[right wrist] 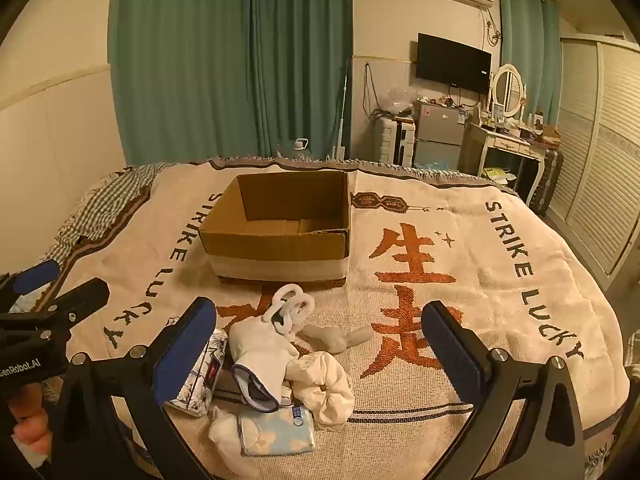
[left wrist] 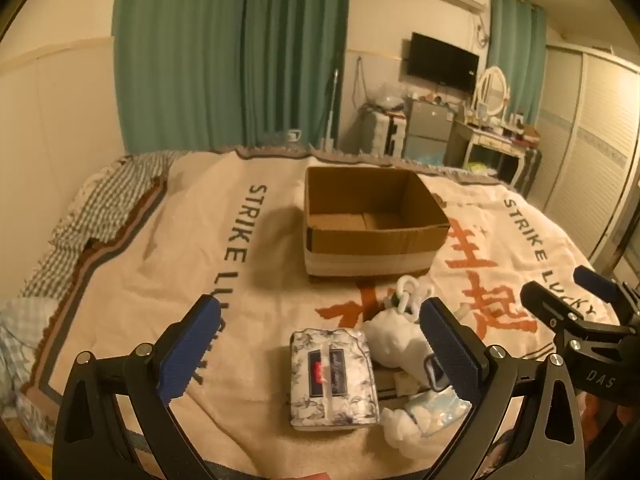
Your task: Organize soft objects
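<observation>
We see the blanket (right wrist: pixel 460 208) covering the bed, giving a flat work surface across the frame. The cardboard box (right wrist: pixel 280 232) sits open at centre, and we judge it the bin for the soft things. The pile (right wrist: pixel 288 364) of soft items lies at lower centre, just before the box, with the floral tissue pack (left wrist: pixel 334 376) touching its left side. Our left gripper (left wrist: pixel 320 348) and right gripper (right wrist: pixel 320 352) both hover spread wide, empty, over the pile.
</observation>
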A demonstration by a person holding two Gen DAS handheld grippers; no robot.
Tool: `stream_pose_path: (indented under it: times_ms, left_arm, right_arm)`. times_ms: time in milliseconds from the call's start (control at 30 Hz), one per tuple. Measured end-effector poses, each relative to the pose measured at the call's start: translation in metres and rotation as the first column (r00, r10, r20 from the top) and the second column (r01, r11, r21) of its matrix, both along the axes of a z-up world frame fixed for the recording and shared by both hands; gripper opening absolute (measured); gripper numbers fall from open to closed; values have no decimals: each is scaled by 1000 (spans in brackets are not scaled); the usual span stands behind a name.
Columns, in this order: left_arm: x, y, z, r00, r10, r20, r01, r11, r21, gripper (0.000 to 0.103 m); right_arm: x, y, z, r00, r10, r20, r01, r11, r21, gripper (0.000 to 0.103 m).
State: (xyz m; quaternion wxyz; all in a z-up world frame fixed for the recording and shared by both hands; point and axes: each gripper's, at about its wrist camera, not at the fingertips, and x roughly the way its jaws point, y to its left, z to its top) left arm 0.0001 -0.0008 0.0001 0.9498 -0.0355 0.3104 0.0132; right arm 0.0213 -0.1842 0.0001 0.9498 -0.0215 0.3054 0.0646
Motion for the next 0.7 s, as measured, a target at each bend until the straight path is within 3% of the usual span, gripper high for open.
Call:
stream_pose_path:
  times_ms: [67,700]
  left_arm:
    - [0,1,0,1000,4,1,-4,1000,-30,102]
    - [2,3,0,1000,-8,3,8,1000,-11,101]
  right_arm:
    - [0,0,0,1000,0,0,0,1000,0,103]
    - [0,2,-3,1000,2,-1,-2,1000,-12,103]
